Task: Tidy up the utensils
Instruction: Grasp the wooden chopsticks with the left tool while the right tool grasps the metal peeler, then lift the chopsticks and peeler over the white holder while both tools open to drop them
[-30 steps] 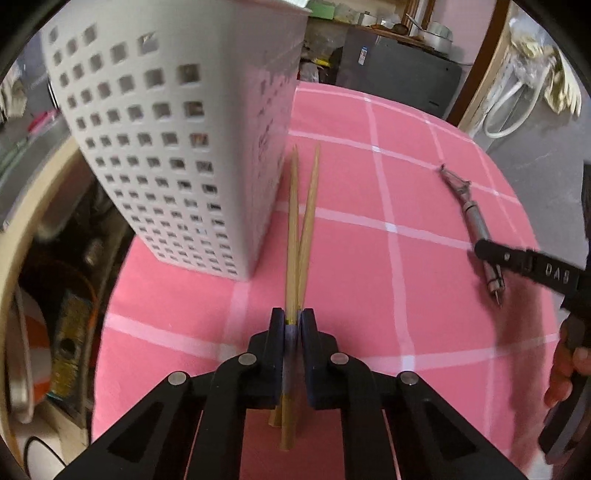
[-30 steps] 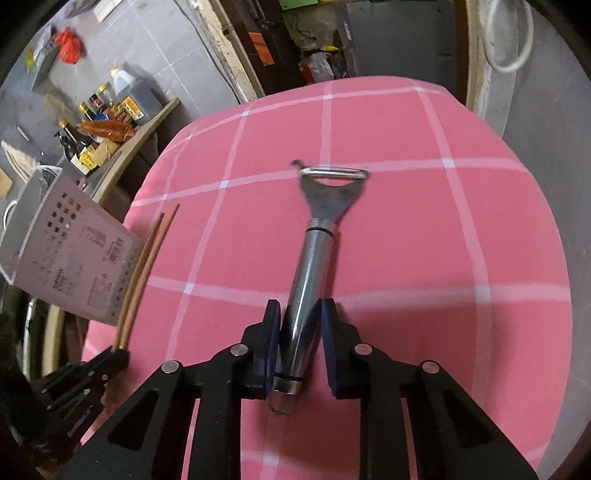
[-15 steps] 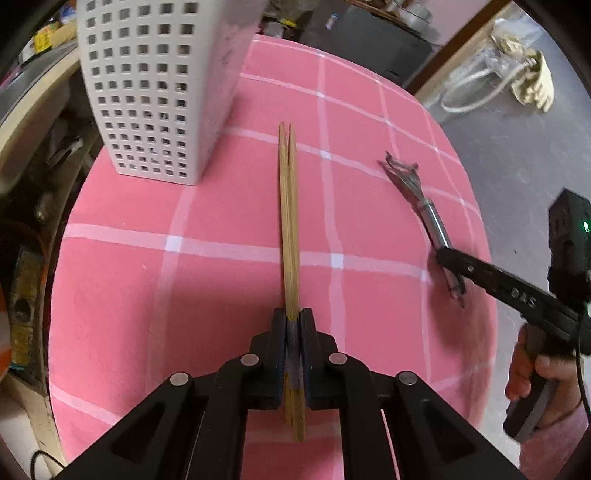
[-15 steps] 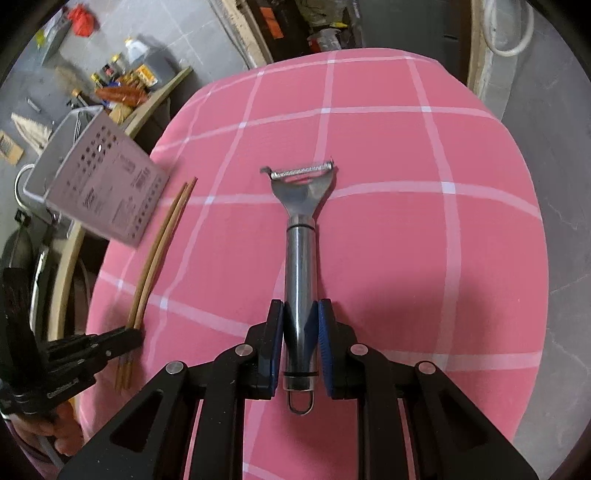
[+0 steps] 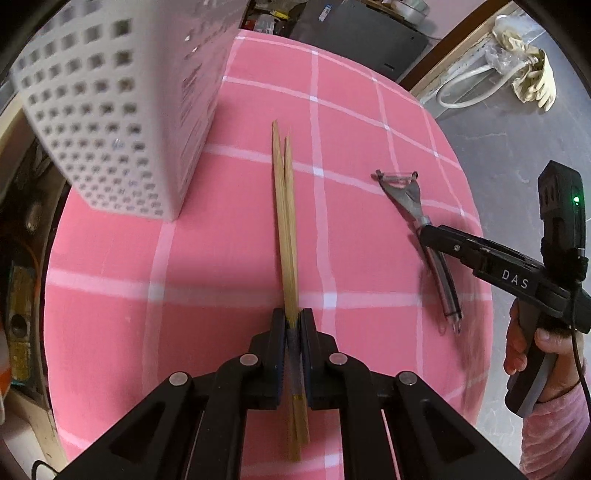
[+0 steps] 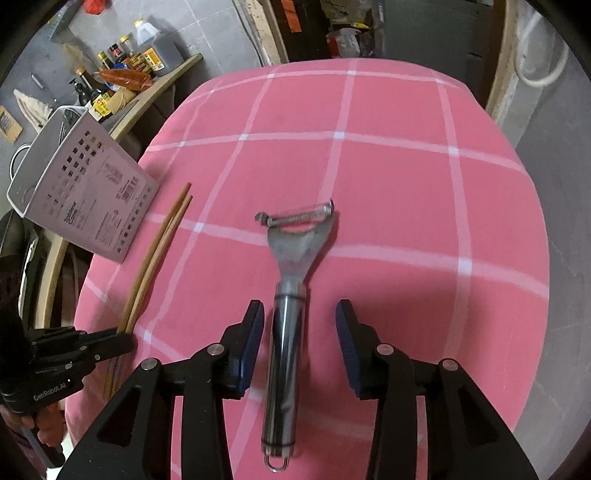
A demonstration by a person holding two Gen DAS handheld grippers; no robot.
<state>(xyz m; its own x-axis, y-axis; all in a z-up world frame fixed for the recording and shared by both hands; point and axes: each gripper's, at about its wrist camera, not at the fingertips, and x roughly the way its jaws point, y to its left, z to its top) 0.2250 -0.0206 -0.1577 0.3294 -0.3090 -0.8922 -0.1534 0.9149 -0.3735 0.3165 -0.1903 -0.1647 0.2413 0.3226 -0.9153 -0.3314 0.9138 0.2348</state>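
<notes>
My left gripper is shut on a pair of wooden chopsticks that point ahead over the pink checked tablecloth. A white perforated utensil basket stands to their left. My right gripper is open, its fingers on either side of a metal peeler that lies on the cloth. The peeler and right gripper show at the right of the left wrist view. The chopsticks, basket and left gripper show at the left of the right wrist view.
The round table's edge drops off to grey floor on the right. A shelf with bottles stands behind the basket. A dark cabinet is beyond the far edge.
My right gripper has opened and let go of the peeler, which now lies on the cloth. My left gripper still holds the chopsticks and has come closer to the basket.
</notes>
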